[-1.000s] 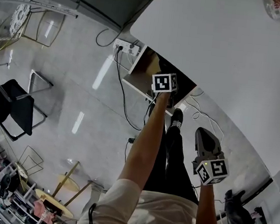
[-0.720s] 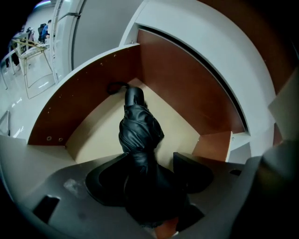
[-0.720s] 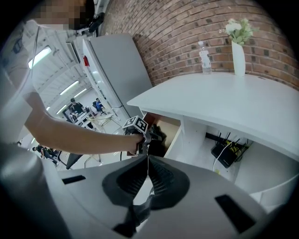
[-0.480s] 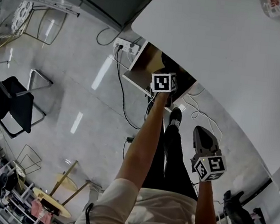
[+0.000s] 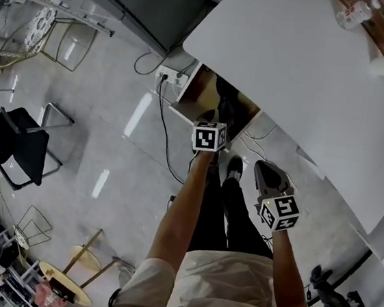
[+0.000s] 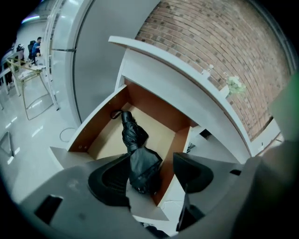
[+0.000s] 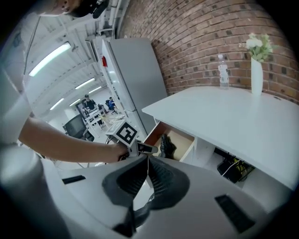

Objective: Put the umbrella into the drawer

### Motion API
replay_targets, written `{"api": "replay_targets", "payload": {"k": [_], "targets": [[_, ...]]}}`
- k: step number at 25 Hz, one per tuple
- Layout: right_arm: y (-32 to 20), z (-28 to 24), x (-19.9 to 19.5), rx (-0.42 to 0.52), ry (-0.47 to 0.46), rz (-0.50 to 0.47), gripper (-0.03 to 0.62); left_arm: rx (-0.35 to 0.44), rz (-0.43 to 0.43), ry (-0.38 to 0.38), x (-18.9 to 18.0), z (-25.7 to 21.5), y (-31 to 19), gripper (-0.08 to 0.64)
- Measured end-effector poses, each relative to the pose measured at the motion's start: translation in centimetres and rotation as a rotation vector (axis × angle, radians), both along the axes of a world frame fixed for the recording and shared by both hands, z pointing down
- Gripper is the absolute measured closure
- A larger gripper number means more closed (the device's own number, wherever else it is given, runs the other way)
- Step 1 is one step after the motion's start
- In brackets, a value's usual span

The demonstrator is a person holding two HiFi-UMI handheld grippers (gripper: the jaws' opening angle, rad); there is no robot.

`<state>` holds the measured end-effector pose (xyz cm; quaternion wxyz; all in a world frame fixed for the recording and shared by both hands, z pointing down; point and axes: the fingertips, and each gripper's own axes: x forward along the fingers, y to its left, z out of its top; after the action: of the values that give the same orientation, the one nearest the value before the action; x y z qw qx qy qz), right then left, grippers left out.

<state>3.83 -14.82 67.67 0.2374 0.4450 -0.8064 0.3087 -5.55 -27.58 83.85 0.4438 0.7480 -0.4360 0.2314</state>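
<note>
The umbrella [image 6: 135,149] lies in the open drawer [image 6: 100,116], near end by the front corner. Left tongs [image 6: 152,170] gape wide and hold nothing; right tongs [image 7: 147,175] are pressed together, empty. On pushing in, that end may catch under the surface [image 7: 224,112]

In the head view the table [image 5: 291,71] covers the drawer's [image 5: 200,92] back, and the umbrella [image 5: 223,105] is only a dark shape.

Open-topped drawer [image 6: 106,140], desk [image 6: 163,79] overhang behind

Bright ceiling strip lights — floor glare; fisheye edges warp and darken.
</note>
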Motion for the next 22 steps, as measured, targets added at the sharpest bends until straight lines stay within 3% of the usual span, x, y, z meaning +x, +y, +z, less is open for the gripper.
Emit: {"api": "replay_targets", "payload": {"k": [5, 11, 22], "targets": [[0.0, -2.5, -0.1, 0.036, 0.024, -0.060, 0.523, 0.066, -0.001, -0.008, -0.9, -4.9, 1.7, 0.276], [-0.1, -4.9, 0.5, 0.046, 0.032, -0.066, 0.523, 0.114, -0.011, -0.006, -1.2, -11.0, 4.2, 0.276], [-0.6, -9.0, -0.2, 0.104, -0.043, -0.063, 0.523, 0.207, -0.147, 0.066, -3.0, -19.7, 9.8, 0.276]]}}
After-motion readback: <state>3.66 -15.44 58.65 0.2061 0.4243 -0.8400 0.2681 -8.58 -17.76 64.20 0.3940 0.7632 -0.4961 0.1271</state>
